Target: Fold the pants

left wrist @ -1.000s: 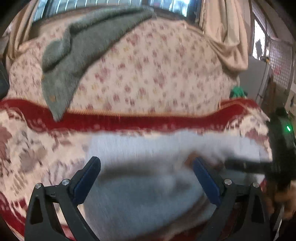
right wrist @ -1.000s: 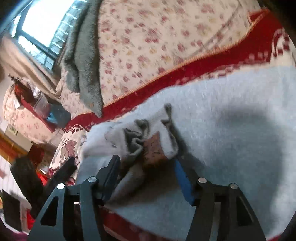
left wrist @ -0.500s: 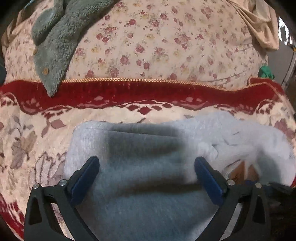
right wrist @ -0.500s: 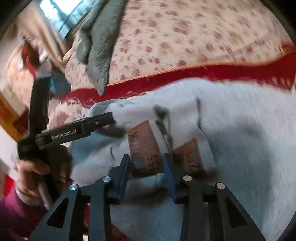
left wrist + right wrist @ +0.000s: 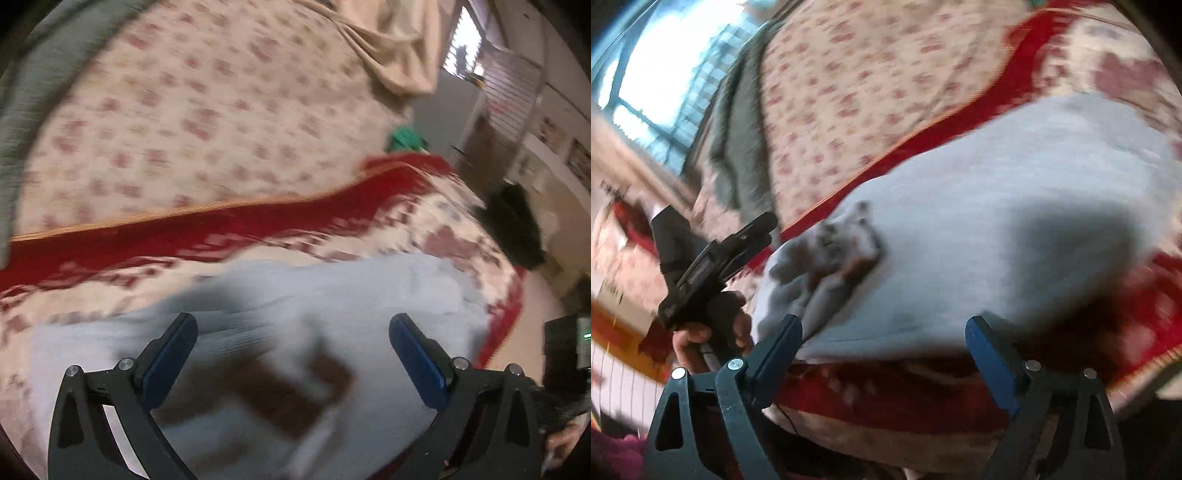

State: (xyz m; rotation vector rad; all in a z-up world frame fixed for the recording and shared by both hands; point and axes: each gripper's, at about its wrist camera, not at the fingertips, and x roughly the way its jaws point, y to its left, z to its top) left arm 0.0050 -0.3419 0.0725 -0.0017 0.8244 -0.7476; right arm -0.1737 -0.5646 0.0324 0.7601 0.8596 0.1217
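Light grey pants [image 5: 332,295] lie folded on a red and cream patterned blanket [image 5: 221,236]. A brown patch [image 5: 280,391] on their waistband shows blurred between my left fingers. My left gripper [image 5: 291,343] is open and empty just above the pants. In the right wrist view the pants [image 5: 997,206] lie across the blanket, with the bunched waistband and brown patch [image 5: 849,258] at their left end. My right gripper [image 5: 882,343] is open and empty at the pants' near edge. The left gripper [image 5: 713,258] shows there in a hand, left of the waistband.
A floral-covered sofa back [image 5: 207,122] rises behind the blanket, with a grey-green fleece garment [image 5: 33,85] draped over it. A window [image 5: 657,74] is at upper left in the right wrist view. A black object [image 5: 513,225] and room clutter lie beyond the blanket's right end.
My right gripper has opened, let go of the waistband and drawn back to the pants' near edge. My left gripper has swung right over the waistband patch. Both views are motion-blurred.
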